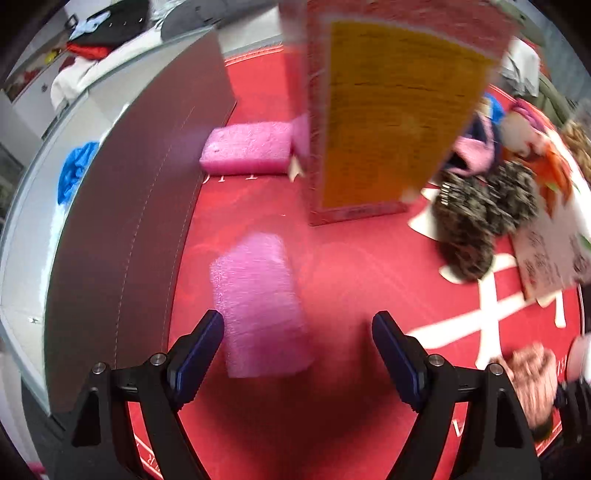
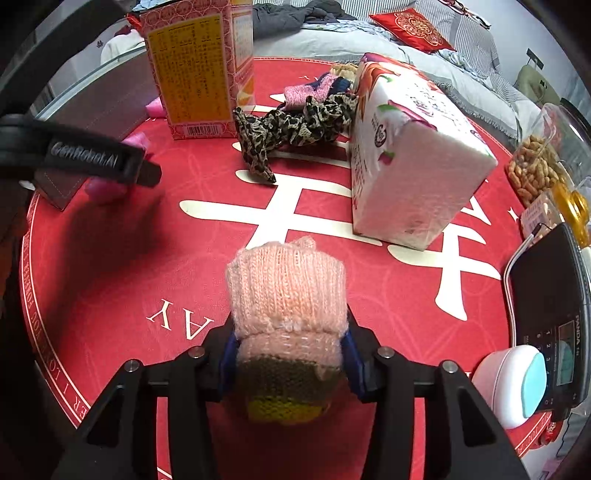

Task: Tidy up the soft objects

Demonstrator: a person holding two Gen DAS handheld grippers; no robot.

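Right gripper [image 2: 288, 354] clamped on a pink knitted item [image 2: 287, 295], the knit wedged between both blue pads with its ribbed pink end poking forward past the fingertips and a darker olive and yellow part tucked back toward the camera. Held over the red round mat [image 2: 110, 266], just short of the big white character printed there. Seen from the left wrist as a blurred pink bundle [image 1: 532, 373] at the lower right edge.

Left gripper [image 1: 297, 332] spread wide, nothing between its fingers, over a pink foam pad [image 1: 260, 306] lying flat on the mat; pad nearer the left finger, not visibly touched. Second pink foam pad [image 1: 247, 151] farther ahead, beside the grey board [image 1: 140, 206] standing along the mat's left edge.

Ahead of both: a tall red and yellow carton [image 2: 201, 66] upright on the mat. Just right of it a leopard-print cloth [image 2: 291, 129] in a crumpled heap, a pink and navy knit [image 2: 314, 90] behind that, touching it. White floral tissue pack [image 2: 410, 155] tilted, leaning over the cloth's right end.

At the right rim: a tub of peanuts [image 2: 535, 170], a black phone [image 2: 546, 314], a small white and teal device [image 2: 513, 384]. Bed with a red cushion [image 2: 413, 27] beyond the mat.
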